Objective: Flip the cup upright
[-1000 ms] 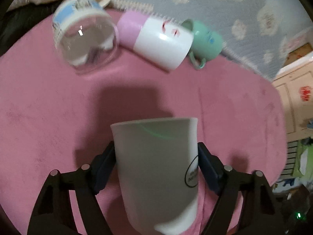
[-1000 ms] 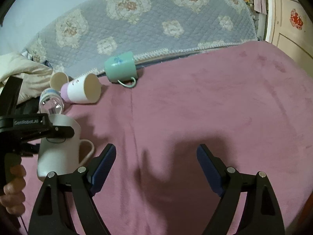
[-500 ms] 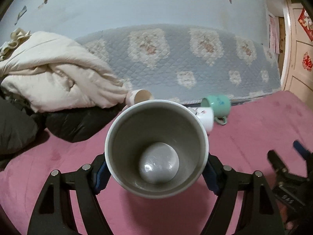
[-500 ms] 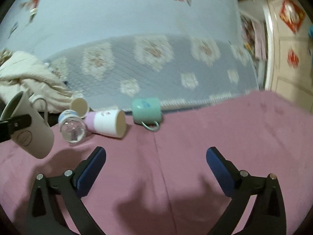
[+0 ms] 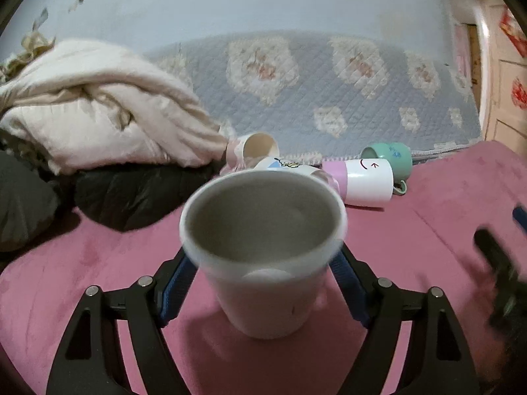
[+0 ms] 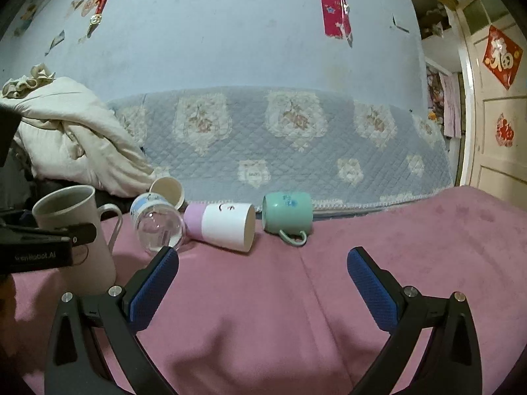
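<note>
A white mug (image 5: pixel 263 253) with a handle stands upright, mouth up, its base on or just above the pink blanket (image 5: pixel 428 230). My left gripper (image 5: pixel 260 286) is shut on its sides. The mug also shows at the left of the right wrist view (image 6: pixel 79 230), with the left gripper's black body across it. My right gripper (image 6: pixel 260 283) is open and empty above the blanket, to the right of the mug.
Several cups lie on their sides at the back: a clear glass (image 6: pixel 158 227), a pink-and-white cup (image 6: pixel 224 227), a green mug (image 6: pixel 286 214) and a beige cup (image 6: pixel 168 191). A cream duvet (image 6: pixel 72 151) and dark clothing sit at the left. A quilted grey cover (image 6: pixel 296 138) lines the wall.
My left gripper has turned the white mug from mouth-down through tilted to upright and lowered it toward the blanket. My right gripper has tilted up and stayed open.
</note>
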The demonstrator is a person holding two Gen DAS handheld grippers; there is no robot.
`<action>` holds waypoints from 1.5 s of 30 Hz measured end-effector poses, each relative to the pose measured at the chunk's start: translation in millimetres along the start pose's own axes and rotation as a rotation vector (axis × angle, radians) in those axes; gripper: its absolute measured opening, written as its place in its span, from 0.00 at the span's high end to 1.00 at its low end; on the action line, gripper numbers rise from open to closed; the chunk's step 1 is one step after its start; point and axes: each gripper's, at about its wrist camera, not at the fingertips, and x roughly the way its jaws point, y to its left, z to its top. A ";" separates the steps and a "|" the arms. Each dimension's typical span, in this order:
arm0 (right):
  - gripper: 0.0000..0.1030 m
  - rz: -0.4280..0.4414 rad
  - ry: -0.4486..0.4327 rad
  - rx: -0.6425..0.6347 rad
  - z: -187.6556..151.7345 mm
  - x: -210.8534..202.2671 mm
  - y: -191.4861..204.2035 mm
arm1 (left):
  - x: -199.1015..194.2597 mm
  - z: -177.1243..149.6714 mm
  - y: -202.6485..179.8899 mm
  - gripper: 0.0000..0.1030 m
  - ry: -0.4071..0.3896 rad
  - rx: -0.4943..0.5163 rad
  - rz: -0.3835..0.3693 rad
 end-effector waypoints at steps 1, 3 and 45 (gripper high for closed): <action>0.00 0.009 -0.006 0.020 -0.6 -1.2 -3.7 | 2.9 -2.9 3.4 0.19 0.011 -0.020 -0.023; 0.00 0.010 -0.021 0.039 -2.4 -4.7 -8.1 | -2.1 0.0 12.9 0.15 -0.013 -0.067 -0.038; 0.00 0.079 -0.078 -0.185 -10.6 -40.6 70.9 | -77.5 -32.2 66.2 0.00 -0.272 -0.097 -0.012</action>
